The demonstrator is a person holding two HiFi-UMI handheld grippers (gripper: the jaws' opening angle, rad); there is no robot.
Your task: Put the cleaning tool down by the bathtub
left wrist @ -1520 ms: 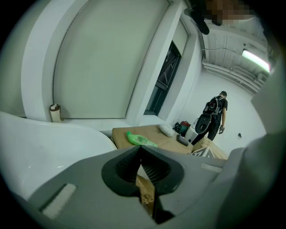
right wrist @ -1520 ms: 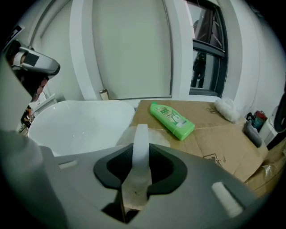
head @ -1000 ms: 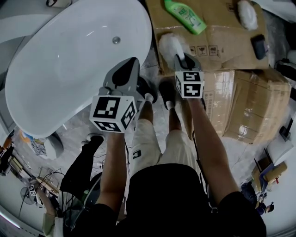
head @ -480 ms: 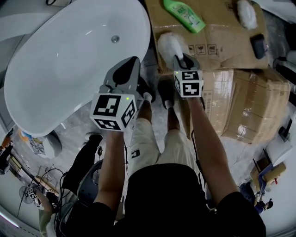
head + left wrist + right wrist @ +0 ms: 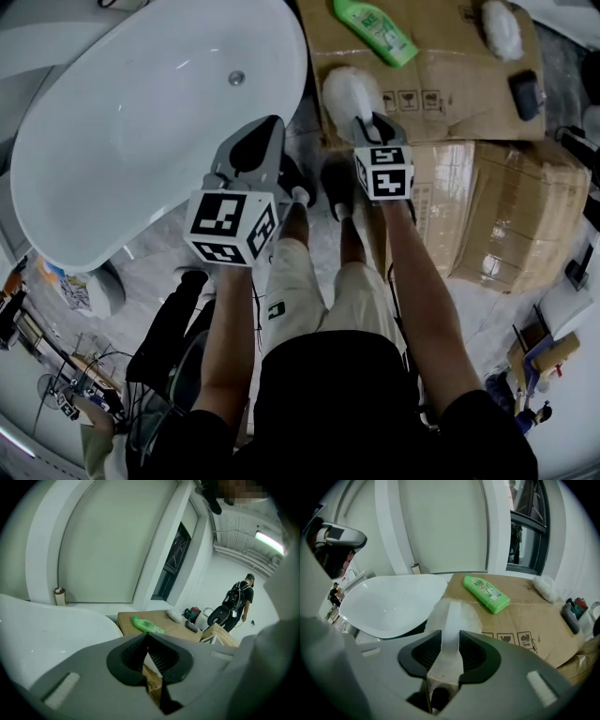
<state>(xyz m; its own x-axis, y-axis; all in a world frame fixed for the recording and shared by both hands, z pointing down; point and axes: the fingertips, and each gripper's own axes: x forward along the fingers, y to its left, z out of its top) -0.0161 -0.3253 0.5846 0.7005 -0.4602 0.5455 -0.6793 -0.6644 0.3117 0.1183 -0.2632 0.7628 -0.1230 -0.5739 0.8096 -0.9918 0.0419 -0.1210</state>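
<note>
My right gripper [image 5: 450, 643] has the cleaning tool [image 5: 349, 92] by its flat white handle [image 5: 451, 616]. The handle runs straight between the two jaws with the pads against its sides, and the jaws are opening at this moment. The tool's fluffy white head sits just beside the bathtub [image 5: 141, 122], at the corner of the cardboard sheet [image 5: 450, 70] that lies along the tub's rim. I cannot tell whether the head rests on the cardboard or hangs a little above it. My left gripper [image 5: 147, 637] is closed with nothing in it, its jaw tips meeting, and it is held over the floor close to the bathtub's near rim. On the sheet, farther from the bathtub than the tool, a green bottle [image 5: 375, 31] lies on its side. A cardboard box [image 5: 511, 220] stands beyond my right arm, well apart from the bathtub.
</note>
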